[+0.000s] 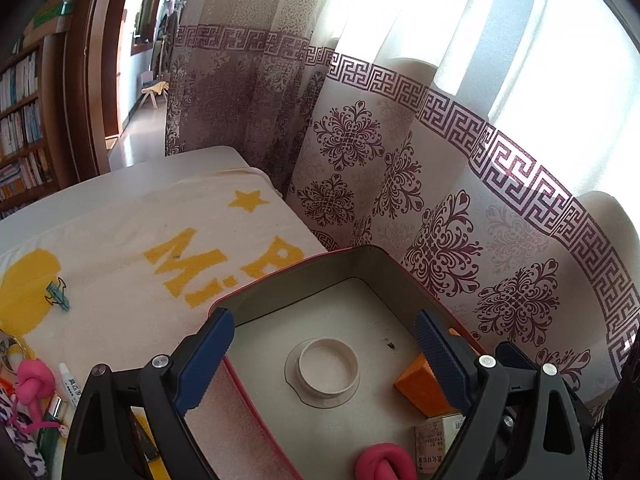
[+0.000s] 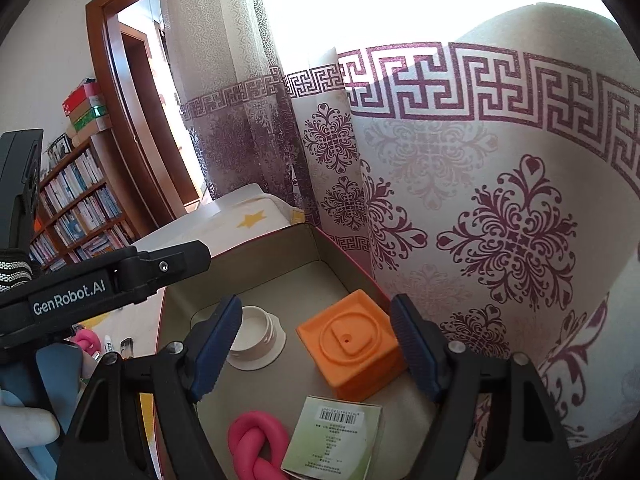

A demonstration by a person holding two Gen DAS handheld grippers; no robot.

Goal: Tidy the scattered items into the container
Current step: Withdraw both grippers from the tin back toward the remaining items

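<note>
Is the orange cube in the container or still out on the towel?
In. The orange cube sits on the container floor, beside the white ring.

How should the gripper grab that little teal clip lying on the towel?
Probably from straight above, closing the fingers across the narrow sides of the teal clip. It lies flat and slanted on the towel, so turn the left gripper to match that slant. Nothing crowds it; its finer shape is too small to tell.

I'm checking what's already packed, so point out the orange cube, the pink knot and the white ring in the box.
orange cube [image 2: 352, 344], right wrist view, on its top face.
pink knot [image 2: 256, 440], right wrist view, on the crossing of its loops.
white ring [image 1: 328, 366], left wrist view, on its inner floor.
</note>
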